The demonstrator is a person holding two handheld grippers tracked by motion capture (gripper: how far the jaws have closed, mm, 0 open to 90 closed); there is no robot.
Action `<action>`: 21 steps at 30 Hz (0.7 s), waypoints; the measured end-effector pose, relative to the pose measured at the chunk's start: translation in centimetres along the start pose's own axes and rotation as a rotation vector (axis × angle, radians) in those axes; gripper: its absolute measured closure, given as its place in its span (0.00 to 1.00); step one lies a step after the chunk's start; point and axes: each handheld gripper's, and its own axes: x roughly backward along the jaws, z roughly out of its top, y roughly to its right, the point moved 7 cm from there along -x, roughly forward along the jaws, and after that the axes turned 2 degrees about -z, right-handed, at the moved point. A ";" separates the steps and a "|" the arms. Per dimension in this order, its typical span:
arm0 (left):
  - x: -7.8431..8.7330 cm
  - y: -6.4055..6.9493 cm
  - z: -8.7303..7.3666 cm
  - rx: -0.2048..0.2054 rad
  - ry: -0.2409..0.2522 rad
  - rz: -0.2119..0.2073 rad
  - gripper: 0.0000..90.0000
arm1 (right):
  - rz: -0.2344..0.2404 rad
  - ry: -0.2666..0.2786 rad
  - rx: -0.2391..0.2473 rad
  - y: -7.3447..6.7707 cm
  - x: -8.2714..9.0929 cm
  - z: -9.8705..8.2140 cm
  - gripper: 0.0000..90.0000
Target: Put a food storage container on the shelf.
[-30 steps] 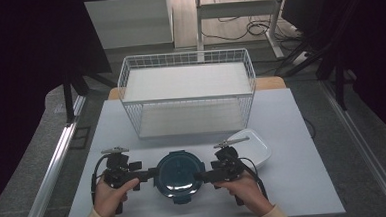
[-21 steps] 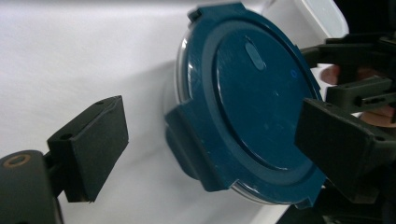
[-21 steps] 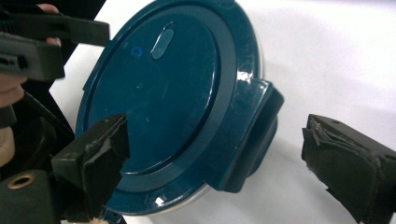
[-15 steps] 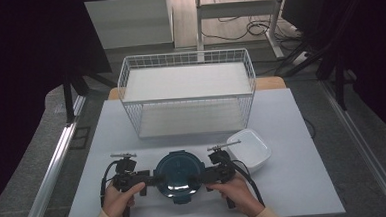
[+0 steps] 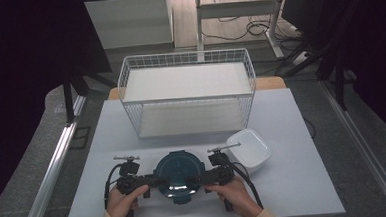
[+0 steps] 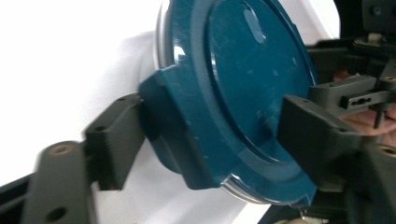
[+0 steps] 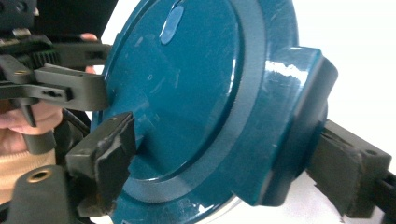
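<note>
1. Both grippers have dropped lower and drawn in toward the person since the earlier frames, and they now flank the teal lid at the table's near edge.
2. Left gripper: its jaws have just been closing, with the lid's side latch tab between them. One jaw sits against the tab's outer face and the other over the lid top, but a full clamp is hard to confirm, so I read it as not yet biting.
3. Right gripper: its jaws have also just been closing, straddling the opposite tab. One pad lies on the lid top and one outside the tab, with some slack visible.
4. The lid sits on a round container whose clear rim peeks out below it, near the front edge, between both hands. A white tub stands just to its right, and a wire basket stands farther back.
5. Step in hand, as I judge it: taking hold of both latch tabs.
6. Next move likely calls for finishing both squeezes evenly, then prying the tabs outward and up together, keeping the container flat so that it does not skid.
</note>
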 end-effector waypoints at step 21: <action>1.0 0.6 0.4 0.040 0.056 0.006 0.42 | 0.050 0.072 -0.130 0.6 1.5 0.4 0.38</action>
